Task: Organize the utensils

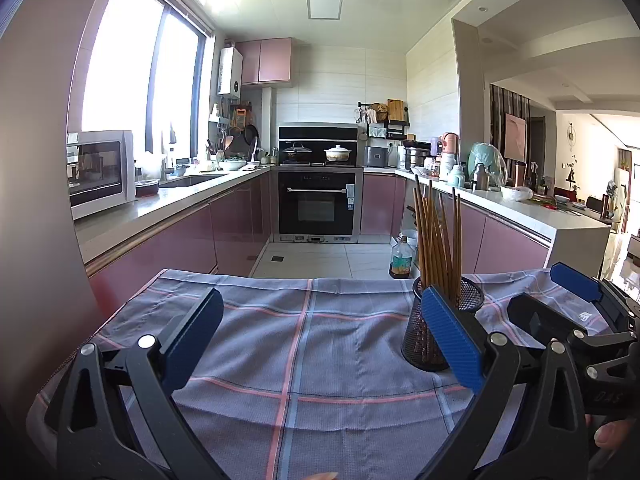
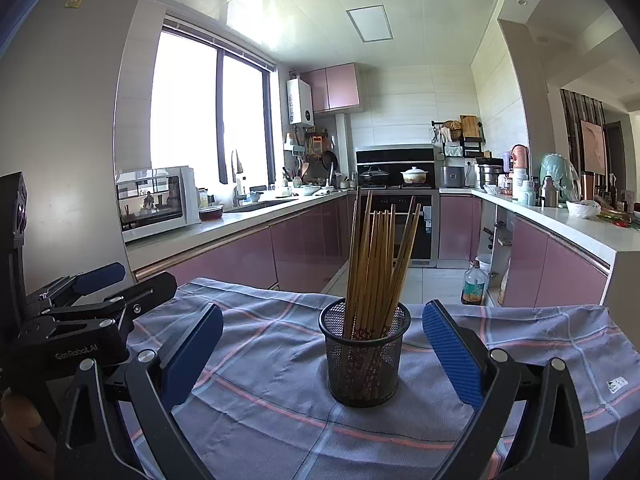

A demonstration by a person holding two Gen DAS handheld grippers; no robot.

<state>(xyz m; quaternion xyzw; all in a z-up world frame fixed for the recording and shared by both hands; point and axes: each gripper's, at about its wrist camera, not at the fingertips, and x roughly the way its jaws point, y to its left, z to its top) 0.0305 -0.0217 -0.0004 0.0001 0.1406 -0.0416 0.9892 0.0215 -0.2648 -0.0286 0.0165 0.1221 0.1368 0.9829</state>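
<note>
Checked cloth (image 2: pixel 280 392); mesh holder (image 2: pixel 365 364) veiling chopsticks' (image 2: pixel 372 264) patterned ends.

Home kitchen: glossy pink cabinets (image 2: pixel 304 240), black built-in oven (image 1: pixel 317 204), white microwave (image 1: pixel 100 170), stone-grey countertop sink (image 1: pixel 192 180).

wooden chopsticks (image 2: pixel 376 264), wire-mesh holder (image 2: pixel 365 354), woven cloth (image 2: pixel 264 396).

One black mesh holder (image 2: pixel 365 354) is seen on the bench, and one checked cloth (image 2: pixel 264 392) is spread under it. About a dozen wooden chopsticks (image 2: pixel 378 264) are counted standing in the holder; the exact number cannot be told, since they overlap. Two pairs of tongs are seen, the left tongs (image 1: pixel 320 344) and the right tongs (image 2: pixel 322 356), each with two blue pads. One bottle (image 2: pixel 473 285) is seen on the floor, and two pots (image 2: pixel 394 175) on the stove.
</note>
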